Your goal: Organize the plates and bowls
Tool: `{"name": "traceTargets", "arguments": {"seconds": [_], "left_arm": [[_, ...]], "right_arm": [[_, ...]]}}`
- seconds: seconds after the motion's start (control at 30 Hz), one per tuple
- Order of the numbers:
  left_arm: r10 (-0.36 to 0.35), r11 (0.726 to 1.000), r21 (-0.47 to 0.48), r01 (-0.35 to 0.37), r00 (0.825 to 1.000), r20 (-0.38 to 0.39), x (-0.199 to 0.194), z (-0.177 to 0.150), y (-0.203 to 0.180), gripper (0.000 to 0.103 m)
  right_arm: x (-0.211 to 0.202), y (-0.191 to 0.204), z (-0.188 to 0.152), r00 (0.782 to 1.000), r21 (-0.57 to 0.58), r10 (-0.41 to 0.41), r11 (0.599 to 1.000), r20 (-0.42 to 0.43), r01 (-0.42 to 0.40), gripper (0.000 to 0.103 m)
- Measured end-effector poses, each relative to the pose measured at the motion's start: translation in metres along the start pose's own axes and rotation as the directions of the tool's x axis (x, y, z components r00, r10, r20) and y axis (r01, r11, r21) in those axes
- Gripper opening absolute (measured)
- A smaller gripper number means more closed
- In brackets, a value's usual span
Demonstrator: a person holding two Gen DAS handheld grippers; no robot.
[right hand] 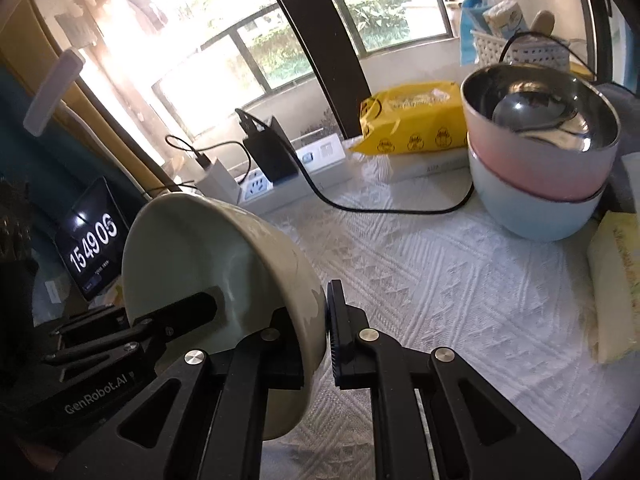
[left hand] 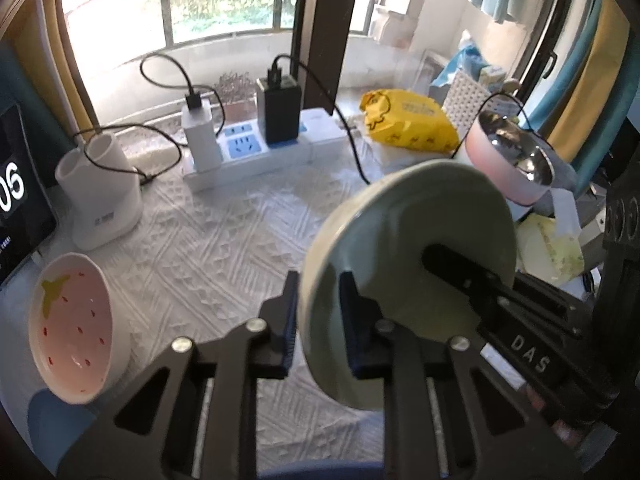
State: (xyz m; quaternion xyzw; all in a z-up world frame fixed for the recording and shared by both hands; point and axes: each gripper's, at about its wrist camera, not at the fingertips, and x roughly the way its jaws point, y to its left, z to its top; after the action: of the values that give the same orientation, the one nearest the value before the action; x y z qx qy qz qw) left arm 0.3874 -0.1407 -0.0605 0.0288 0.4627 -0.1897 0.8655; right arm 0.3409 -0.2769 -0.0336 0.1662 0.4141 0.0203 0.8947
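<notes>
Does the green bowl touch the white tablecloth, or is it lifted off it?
Apart. In the left wrist view the green bowl hangs tilted in the left gripper and the right gripper, with the tablecloth visible beneath its lower edge.

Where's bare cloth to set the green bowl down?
Free: the middle of the white cloth, between the power strip, strawberry bowl and stacked bowls. Crowded: the far edge with chargers, cable and yellow pack.

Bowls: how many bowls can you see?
4. A pale green ceramic bowl held by both grippers; a pink strawberry-patterned bowl beside the clock screen; a pink steel-lined bowl stacked in a light blue bowl. More may be hidden.
</notes>
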Motion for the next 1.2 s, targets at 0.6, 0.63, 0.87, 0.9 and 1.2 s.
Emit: {"name": "traceTargets", "arguments": {"seconds": [0.6, 0.63, 0.87, 0.9, 1.2], "left_arm": [[-0.015, 1.000, 0.016, 0.013, 0.991, 0.134, -0.061, -0.010, -0.004, 0.019], [-0.017, 1.000, 0.015, 0.015, 0.990, 0.137, -0.063, -0.011, -0.004, 0.019], [-0.027, 1.000, 0.000, 0.027, 0.987, 0.160, -0.083, -0.018, 0.000, 0.019], [-0.028, 1.000, 0.001, 0.028, 0.986, 0.162, -0.084, -0.019, 0.001, 0.019], [-0.026, 1.000, -0.008, 0.027, 0.983, 0.180, -0.102, -0.032, 0.006, 0.019]], "right_arm": [[-0.051, 0.030, 0.007, 0.998, -0.032, 0.005, 0.999, 0.070, -0.003, 0.010], [-0.054, 0.032, 0.007, 0.997, -0.035, 0.005, 0.999, 0.072, -0.002, 0.010], [-0.069, 0.043, 0.004, 0.997, -0.046, 0.008, 0.999, 0.082, -0.004, 0.010], [-0.071, 0.045, 0.004, 0.997, -0.048, 0.007, 0.999, 0.083, -0.003, 0.010], [-0.084, 0.059, -0.005, 0.997, -0.060, 0.008, 0.998, 0.077, -0.003, 0.010]]}}
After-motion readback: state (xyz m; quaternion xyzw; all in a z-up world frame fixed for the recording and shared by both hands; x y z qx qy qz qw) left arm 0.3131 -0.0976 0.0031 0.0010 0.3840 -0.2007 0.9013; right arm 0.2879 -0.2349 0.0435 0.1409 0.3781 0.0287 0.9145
